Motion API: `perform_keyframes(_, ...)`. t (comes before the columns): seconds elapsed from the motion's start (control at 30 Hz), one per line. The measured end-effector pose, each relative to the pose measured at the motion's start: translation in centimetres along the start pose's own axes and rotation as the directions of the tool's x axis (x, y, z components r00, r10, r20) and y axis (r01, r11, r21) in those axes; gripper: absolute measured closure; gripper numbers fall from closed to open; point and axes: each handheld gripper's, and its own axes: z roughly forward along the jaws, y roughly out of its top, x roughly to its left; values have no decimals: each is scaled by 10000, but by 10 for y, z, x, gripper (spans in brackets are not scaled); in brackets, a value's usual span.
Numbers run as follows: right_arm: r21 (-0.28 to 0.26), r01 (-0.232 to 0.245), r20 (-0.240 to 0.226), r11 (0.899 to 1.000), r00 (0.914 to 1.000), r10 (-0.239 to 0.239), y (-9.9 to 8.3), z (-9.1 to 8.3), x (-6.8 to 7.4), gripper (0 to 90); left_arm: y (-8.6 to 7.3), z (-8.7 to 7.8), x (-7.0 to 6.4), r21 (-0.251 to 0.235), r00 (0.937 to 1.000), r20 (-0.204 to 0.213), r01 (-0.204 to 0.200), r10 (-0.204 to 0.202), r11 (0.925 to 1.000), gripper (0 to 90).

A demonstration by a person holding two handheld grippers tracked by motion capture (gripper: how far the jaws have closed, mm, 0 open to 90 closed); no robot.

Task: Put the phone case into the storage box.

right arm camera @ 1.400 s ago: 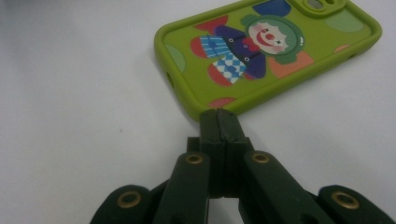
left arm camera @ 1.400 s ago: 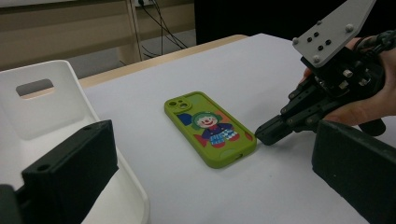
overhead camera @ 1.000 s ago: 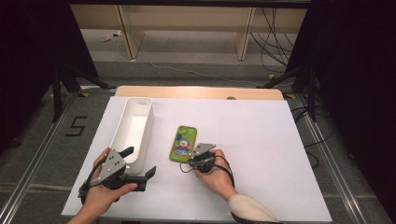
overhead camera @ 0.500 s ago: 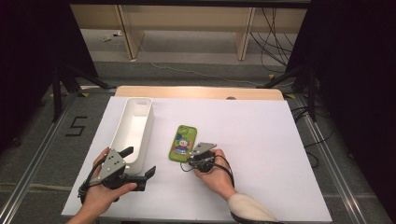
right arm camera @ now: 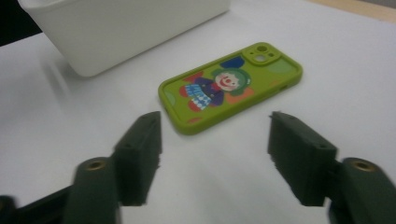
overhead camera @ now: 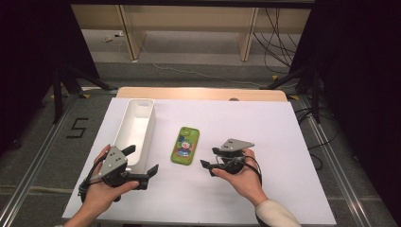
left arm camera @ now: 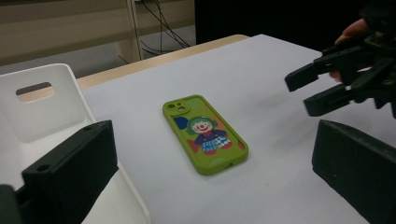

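1. From the high view I see the green phone case (overhead camera: 185,145) flat on the white table (overhead camera: 265,127), the white bin (overhead camera: 134,130) at its 9 o'clock, my right claw (overhead camera: 211,159) near its 4 o'clock with jaws apart, and my left claw (overhead camera: 141,161) at 8 o'clock, spread.
2. Left gripper view: case (left arm camera: 205,133) centred between wide jaws, untouched.
3. Right gripper view: case (right arm camera: 229,86) at 12 o'clock, jaws parted short of it.

High view: fixed overhead, facing forward and down across the whole table (overhead camera: 283,142). Left gripper view: low, close, angled toward the far right corner. Right gripper view: low, closer, aimed leftward. All share the green phone case (overhead camera: 185,145) (left arm camera: 205,133) (right arm camera: 231,85).
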Motion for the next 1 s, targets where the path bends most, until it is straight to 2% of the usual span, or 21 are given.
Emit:
perform_keyframes(0.07, -269, 63, 133, 9996, 9999, -60, -5, -14, -2, 241, 5, 3, -1, -30, 10000, 24, -33, 34, 10000, 0)
perform_keyframes(0.1, -269, 63, 133, 9996, 9999, -60, -5, -14, -2, 241, 7, 5, -1, -40, 10000, 13, -54, 54, 10000, 0)
perform_keyframes(0.13, -455, 202, 301, 9988, 9994, -188, -8, -24, -4, 216, 9, 7, -2, -58, 10000, 7, -96, 96, 9999, 0)
perform_keyframes(0.17, -455, 202, 301, 9988, 9994, -188, -8, -24, -4, 216, 12, 9, -2, -93, 9999, 38, -106, 107, 9999, 0)
perform_keyframes(0.2, -702, 121, 461, 9975, 9989, -89, -10, -35, -7, 202, 15, 12, -3, -88, 9999, 66, -140, 141, 9999, 0)
perform_keyframes(0.23, -702, 121, 461, 9975, 9989, -89, -10, -35, -7, 202, 16, 14, -4, -63, 9999, 78, -131, 131, 9999, 0)
perform_keyframes(0.37, -1222, 36, 740, 9925, 9972, 54, -15, -53, -10, 175, 22, 26, -6, 281, 9999, 136, -100, 96, 9996, 0)
perform_keyframes(0.4, -1222, 36, 740, 9925, 9972, 54, -15, -53, -10, 175, 24, 29, -7, 355, 9998, 183, -88, 81, 9993, 0)
perform_keyframes(0.47, -1443, 100, 894, 9895, 9960, 29, -18, -64, -10, 167, 27, 35, -8, 519, 9995, 277, -131, 117, 9986, 0)
perform_keyframes(0.6, -1736, 72, 1046, 9848, 9945, 112, -21, -73, -11, 165, 35, 49, -11, 762, 9990, 338, -302, 277, 9966, 0)
perform_keyframes(0.73, -1963, 30, 1332, 9805, 9908, 237, -26, -85, -13, 163, 43, 63, -15, 1148, 9981, 422, -498, 452, 9921, 0)
perform_keyframes(1.0, -2084, 3, 1565, 9780, 9871, 330, -34, -97, -14, 160, 54, 89, -21, 1891, 9974, 335, -691, 639, 9795, 0)
